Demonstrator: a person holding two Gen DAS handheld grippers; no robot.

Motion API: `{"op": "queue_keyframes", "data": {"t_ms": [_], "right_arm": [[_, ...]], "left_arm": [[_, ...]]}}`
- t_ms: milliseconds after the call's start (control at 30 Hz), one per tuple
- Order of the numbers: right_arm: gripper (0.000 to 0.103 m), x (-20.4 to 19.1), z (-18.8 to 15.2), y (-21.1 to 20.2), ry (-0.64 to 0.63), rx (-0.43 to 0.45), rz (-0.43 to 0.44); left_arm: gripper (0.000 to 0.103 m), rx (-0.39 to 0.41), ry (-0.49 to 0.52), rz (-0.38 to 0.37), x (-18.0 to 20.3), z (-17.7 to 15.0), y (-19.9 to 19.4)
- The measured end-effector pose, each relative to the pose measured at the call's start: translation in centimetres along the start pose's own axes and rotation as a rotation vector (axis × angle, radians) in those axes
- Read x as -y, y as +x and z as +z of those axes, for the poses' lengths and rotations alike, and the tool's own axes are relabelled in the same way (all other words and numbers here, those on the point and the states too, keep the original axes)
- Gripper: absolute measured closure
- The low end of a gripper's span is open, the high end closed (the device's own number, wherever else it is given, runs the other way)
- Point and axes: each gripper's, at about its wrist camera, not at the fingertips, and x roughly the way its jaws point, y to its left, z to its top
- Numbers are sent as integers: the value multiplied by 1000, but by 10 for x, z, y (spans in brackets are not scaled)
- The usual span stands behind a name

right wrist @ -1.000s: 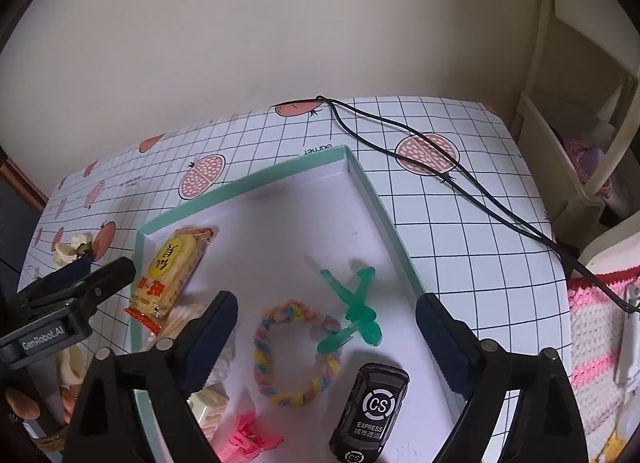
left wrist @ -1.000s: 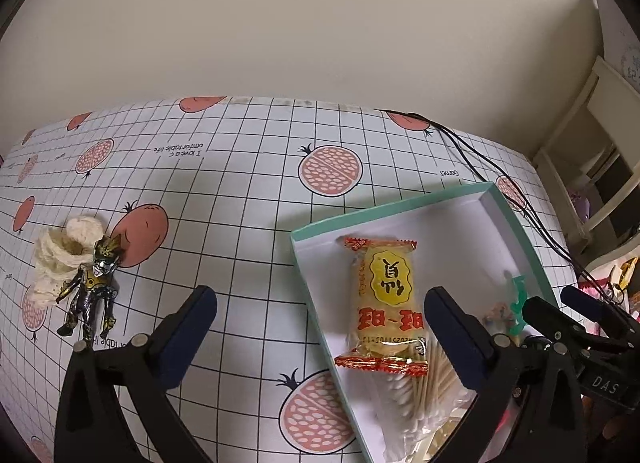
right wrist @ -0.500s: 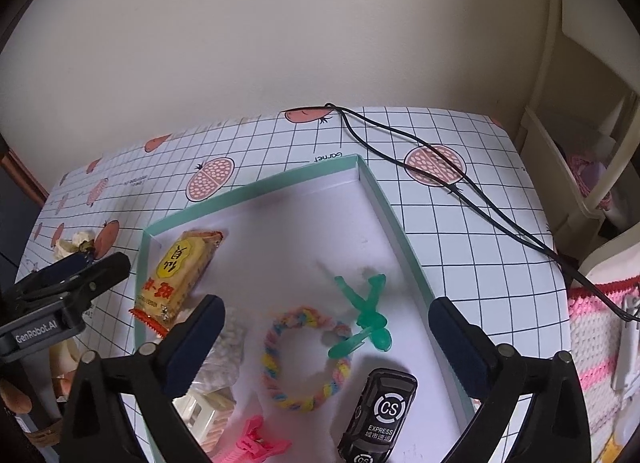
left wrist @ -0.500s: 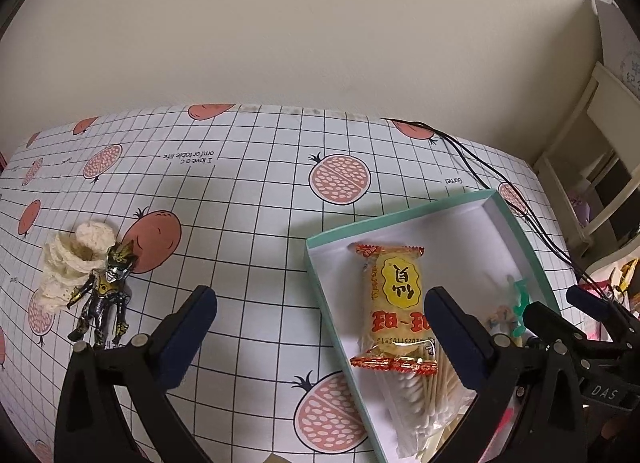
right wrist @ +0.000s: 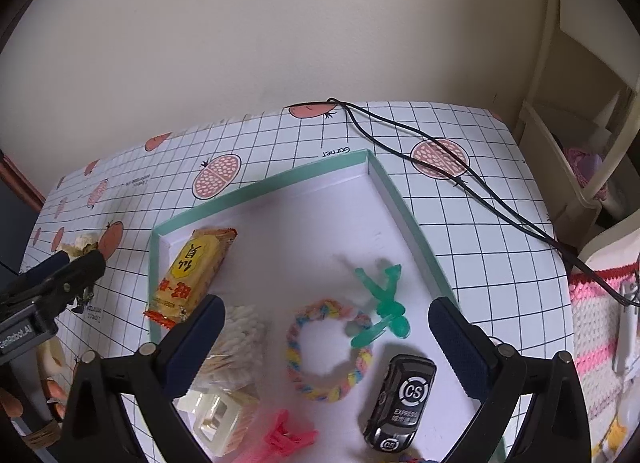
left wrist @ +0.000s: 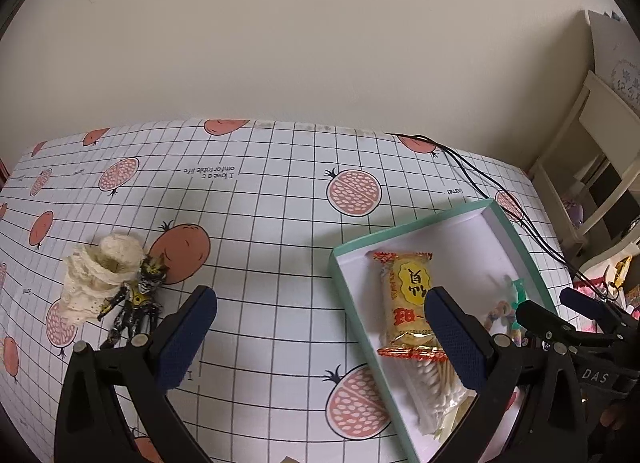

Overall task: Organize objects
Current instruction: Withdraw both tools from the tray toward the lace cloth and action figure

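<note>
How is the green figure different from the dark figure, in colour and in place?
The green figure is translucent green; the dark figure is black with gold marks. The green figure lies inside the box; the dark figure lies outside it on the tablecloth, against a cream lace piece. Both are small toy figures, lying flat, untouched by any gripper.

Tablecloth (left wrist: 280,223) print reads "I love c… omfortable life", upside down, and "Garnet". Black toy car (right wrist: 402,403) carries "CS" and "EXPRESS". Right gripper (left wrist: 592,373) body: "DAS". Left gripper (right wrist: 16,337) body: "GenRobot.AI". Snack packet (right wrist: 192,267) bears Chinese characters, not transcribed.
</note>
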Motion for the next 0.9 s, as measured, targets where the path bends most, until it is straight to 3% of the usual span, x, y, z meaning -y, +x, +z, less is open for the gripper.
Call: {"op": "queue_keyframes", "data": {"t_ms": [333,667,767,900], "right_arm": [[0,-32,6,-25,-13,72,42],[0,-108,12,-48,-105,177,89],[0,-141,16,-48,-152,170,86],[0,-172,21,-42,-140,151,155]], "left_arm": [[0,43,-64,-6,-44,8,-19],[0,117,-238,57,-151,9,-48],[0,133,-280,87,-184,3,-53],[0,140,-362,115,-223,-7,-55]]}}
